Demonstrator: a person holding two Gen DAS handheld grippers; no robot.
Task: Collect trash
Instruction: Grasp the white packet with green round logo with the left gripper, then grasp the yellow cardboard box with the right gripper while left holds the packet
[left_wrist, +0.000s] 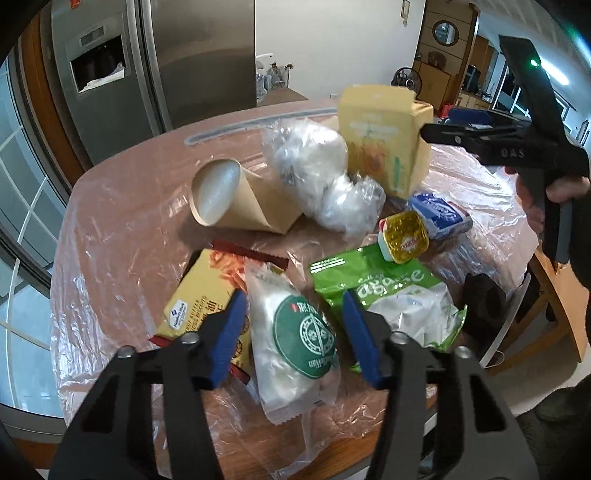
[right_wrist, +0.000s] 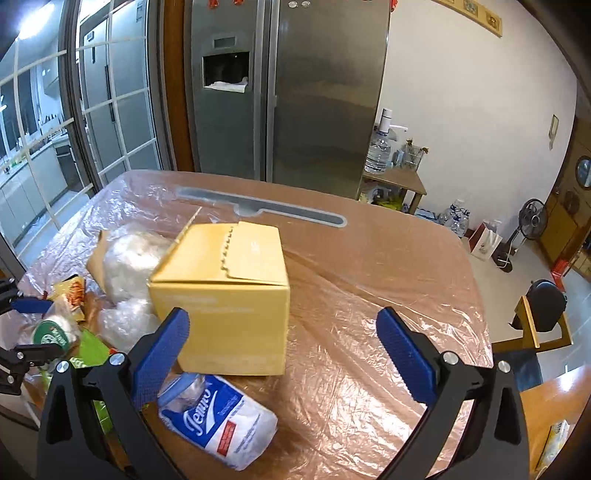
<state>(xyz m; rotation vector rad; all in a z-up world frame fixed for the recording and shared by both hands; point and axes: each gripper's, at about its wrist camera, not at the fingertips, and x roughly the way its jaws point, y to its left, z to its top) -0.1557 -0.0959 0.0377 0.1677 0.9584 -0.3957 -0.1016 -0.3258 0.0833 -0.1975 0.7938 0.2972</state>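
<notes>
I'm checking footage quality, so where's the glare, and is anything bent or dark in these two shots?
Left wrist view: glare streaks on the plastic sheet, the fridge bowed by the fisheye, corners black. Right wrist view: bright sheen on the sheet near the right gripper, ceiling light flaring top left, window frames curved.

left gripper (left_wrist: 293, 325): black frame, blue ribbed pads, silver screws | right gripper (right_wrist: 282, 350): same

The carton (right_wrist: 225, 295) stands behind the tissue pack (right_wrist: 218, 421), bagged wad (right_wrist: 129, 262) left.
</notes>
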